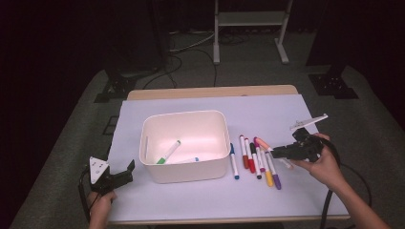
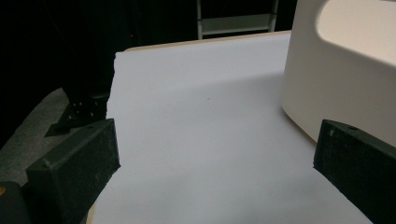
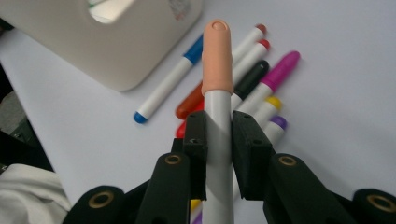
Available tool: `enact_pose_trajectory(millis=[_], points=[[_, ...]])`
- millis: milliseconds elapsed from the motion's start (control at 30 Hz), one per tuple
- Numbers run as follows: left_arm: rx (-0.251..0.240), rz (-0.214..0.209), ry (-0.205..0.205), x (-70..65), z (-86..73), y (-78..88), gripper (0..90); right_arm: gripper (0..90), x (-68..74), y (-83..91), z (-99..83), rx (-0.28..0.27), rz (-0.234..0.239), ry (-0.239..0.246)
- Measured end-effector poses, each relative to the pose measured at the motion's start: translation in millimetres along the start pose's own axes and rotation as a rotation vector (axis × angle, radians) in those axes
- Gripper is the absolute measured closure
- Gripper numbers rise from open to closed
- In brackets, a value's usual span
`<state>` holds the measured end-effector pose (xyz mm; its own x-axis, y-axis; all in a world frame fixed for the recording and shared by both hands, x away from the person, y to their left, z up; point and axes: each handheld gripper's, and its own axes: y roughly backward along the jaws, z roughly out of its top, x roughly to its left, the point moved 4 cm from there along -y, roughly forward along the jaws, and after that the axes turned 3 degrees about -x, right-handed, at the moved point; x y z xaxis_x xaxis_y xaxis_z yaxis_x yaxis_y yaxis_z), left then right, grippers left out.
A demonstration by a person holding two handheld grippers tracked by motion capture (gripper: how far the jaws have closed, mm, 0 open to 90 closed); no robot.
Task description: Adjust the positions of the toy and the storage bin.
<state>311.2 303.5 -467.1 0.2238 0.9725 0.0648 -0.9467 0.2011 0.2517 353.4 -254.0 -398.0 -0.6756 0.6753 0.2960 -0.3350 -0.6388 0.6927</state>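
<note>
A marker with a peach cap (image 3: 217,56) is clamped between the jaws of the right gripper (image 3: 218,135), the white barrel pinched from both sides just below the cap, and it is carried clear of the table's white sheet (image 1: 267,112). In the right gripper view the marker's long axis is seen running straight out along the jaws, cap end leading, so that the pen points away from the hand like a finger. In the high view the right gripper (image 1: 279,151) is seen at the right side of the table, over the row of loose markers (image 1: 258,160), with the peach cap aimed leftward toward the white bin (image 1: 184,145). That is the relation on which everything hinges: the bin lies ahead of the cap and to the left, with the blue marker (image 1: 233,164) lying just beside its wall in between. A green marker (image 1: 169,151) and a blue-capped one are already seen lying inside the bin. Judged from this, a carry across to the left and a release above the open top are called for, with the pen best turned to lie along the bin's length. The left gripper (image 1: 119,177) is held low at the bin's near left corner, its jaws spread wide with nothing between them; it is nearer to the bin, but the marker is the right hand's.
</note>
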Motion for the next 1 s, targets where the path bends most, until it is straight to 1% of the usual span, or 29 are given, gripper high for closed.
enact_pose_trajectory(millis=[167, 233, 267, 300, 333, 367, 467, 500, 733, 767, 867, 900, 933, 967, 1000], points=[[0.001, 0.000, -0.001, 0.1, 0.0, 0.1, 0.0, 75.6, 16.8, 2.2, 14.3, -0.007, 0.035, 0.037], [0.001, 0.000, -0.001, -0.2, 0.0, 0.2, 0.0, 75.6, 24.3, 3.6, 21.2, -0.011, 0.056, 0.048], [0.000, -0.001, -0.002, -0.2, 0.0, 0.1, 0.0, 75.6, 27.3, 4.2, 24.2, -0.012, 0.061, 0.056], [0.000, -0.001, -0.002, -0.2, 0.0, 0.1, 0.0, 75.6, 27.3, 4.2, 24.2, -0.012, 0.061, 0.056], [0.002, 0.000, -0.001, 0.0, 0.0, 0.1, 0.0, 75.6, 33.7, 5.9, 30.8, -0.014, 0.073, 0.074], [0.002, -0.001, 0.000, 0.1, 0.0, -0.1, 0.0, 75.6, 35.9, 6.6, 33.1, -0.016, 0.078, 0.078], [0.003, -0.002, -0.001, 0.3, 0.0, 0.0, 0.0, 75.6, 44.0, 9.9, 42.6, -0.014, 0.084, 0.101], [0.003, -0.002, -0.001, 0.3, 0.0, 0.0, 0.0, 75.6, 46.5, 10.9, 45.6, -0.011, 0.079, 0.112], [-0.001, -0.001, 0.002, -0.1, 0.0, 0.2, 0.0, 75.7, 66.2, 14.6, 64.8, -0.011, 0.113, 0.161], [0.001, -0.002, 0.002, 0.1, 0.1, 0.3, 0.0, 75.6, 68.5, 14.7, 67.7, -0.012, 0.123, 0.164], [0.002, -0.002, -0.001, 0.2, 0.0, 0.5, 0.0, 75.6, 73.0, 14.3, 72.8, -0.007, 0.126, 0.177], [0.002, -0.002, 0.000, 0.0, 0.0, 0.6, 0.0, 75.7, 76.2, 13.8, 76.1, -0.006, 0.133, 0.182], [0.002, -0.003, -0.001, 0.0, 0.0, 0.6, 0.0, 75.6, 81.3, 12.7, 81.5, -0.005, 0.135, 0.199], [0.002, -0.003, -0.001, 0.0, 0.0, 0.6, 0.0, 75.6, 81.3, 12.7, 81.5, -0.005, 0.135, 0.199], [0.001, -0.003, -0.002, 0.2, 0.1, 0.6, 0.0, 75.6, 87.3, 11.0, 86.1, -0.005, 0.143, 0.212]])
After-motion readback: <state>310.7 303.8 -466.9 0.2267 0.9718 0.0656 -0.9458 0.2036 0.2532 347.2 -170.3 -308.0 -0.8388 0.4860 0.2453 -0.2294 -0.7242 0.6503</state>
